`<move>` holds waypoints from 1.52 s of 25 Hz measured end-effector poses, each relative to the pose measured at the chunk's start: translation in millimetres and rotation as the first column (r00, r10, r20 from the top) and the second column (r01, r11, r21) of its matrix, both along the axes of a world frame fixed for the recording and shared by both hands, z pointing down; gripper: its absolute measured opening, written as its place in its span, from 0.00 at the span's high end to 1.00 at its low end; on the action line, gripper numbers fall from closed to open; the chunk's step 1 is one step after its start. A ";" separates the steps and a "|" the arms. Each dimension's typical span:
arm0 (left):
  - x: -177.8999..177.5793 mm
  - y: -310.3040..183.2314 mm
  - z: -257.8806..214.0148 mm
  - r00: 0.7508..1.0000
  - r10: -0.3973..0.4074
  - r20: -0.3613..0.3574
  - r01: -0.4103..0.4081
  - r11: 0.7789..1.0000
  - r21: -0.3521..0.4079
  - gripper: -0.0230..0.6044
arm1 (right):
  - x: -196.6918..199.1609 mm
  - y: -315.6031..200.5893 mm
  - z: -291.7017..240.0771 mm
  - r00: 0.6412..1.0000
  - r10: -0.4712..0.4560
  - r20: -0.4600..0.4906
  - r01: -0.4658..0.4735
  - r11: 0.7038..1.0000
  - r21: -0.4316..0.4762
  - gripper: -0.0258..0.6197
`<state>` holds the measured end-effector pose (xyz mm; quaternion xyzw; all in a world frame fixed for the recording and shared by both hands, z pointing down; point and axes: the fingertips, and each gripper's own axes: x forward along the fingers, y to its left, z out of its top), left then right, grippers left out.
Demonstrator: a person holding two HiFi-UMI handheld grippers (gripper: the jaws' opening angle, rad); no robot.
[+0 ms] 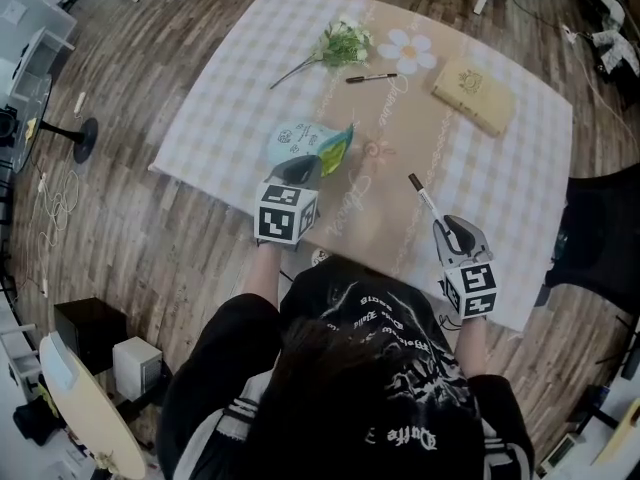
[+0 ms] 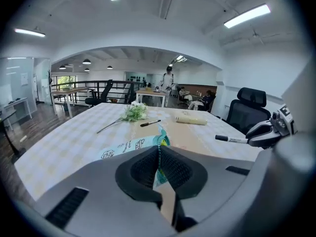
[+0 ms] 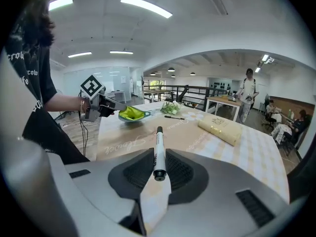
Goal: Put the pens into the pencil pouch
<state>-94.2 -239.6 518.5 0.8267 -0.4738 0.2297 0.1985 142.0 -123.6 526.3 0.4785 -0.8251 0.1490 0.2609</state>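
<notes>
A teal pencil pouch (image 1: 305, 144) with a green lining lies near the table's front left. My left gripper (image 1: 298, 174) is shut on its near edge, and the fabric (image 2: 159, 141) shows pinched between the pads; in the right gripper view the pouch's mouth (image 3: 131, 114) gapes open. My right gripper (image 1: 451, 232) is shut on a white pen with a black cap (image 1: 426, 200), which sticks out forward between the pads (image 3: 158, 147). A second, black pen (image 1: 371, 77) lies on the table at the back, next to the flowers.
A small bunch of white flowers (image 1: 341, 42) lies at the back of the checked tablecloth (image 1: 215, 98). A beige book (image 1: 473, 94) sits at the back right. A black office chair (image 2: 248, 107) stands beside the table's right edge.
</notes>
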 end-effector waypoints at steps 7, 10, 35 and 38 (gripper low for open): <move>14.2 16.7 -18.3 0.997 0.021 -0.080 -0.020 1.000 0.011 0.92 | -28.5 -13.8 -15.4 0.990 -0.121 -0.077 0.125 0.991 0.039 0.83; 18.7 24.3 -22.1 0.995 0.038 -0.089 -0.037 0.999 0.012 0.92 | -42.4 -14.9 -16.4 0.977 -0.178 -0.117 0.184 0.982 0.038 0.83; 34.4 53.0 -9.3 0.985 0.162 -0.063 -0.164 0.986 -0.018 0.92 | -116.2 -31.3 -33.6 0.851 -0.445 -0.279 0.460 0.888 -0.014 0.83; 42.6 60.1 -13.1 0.971 0.219 -0.091 -0.221 0.975 -0.008 0.92 | -125.3 -32.6 -32.0 0.835 -0.471 -0.285 0.485 0.874 -0.024 0.83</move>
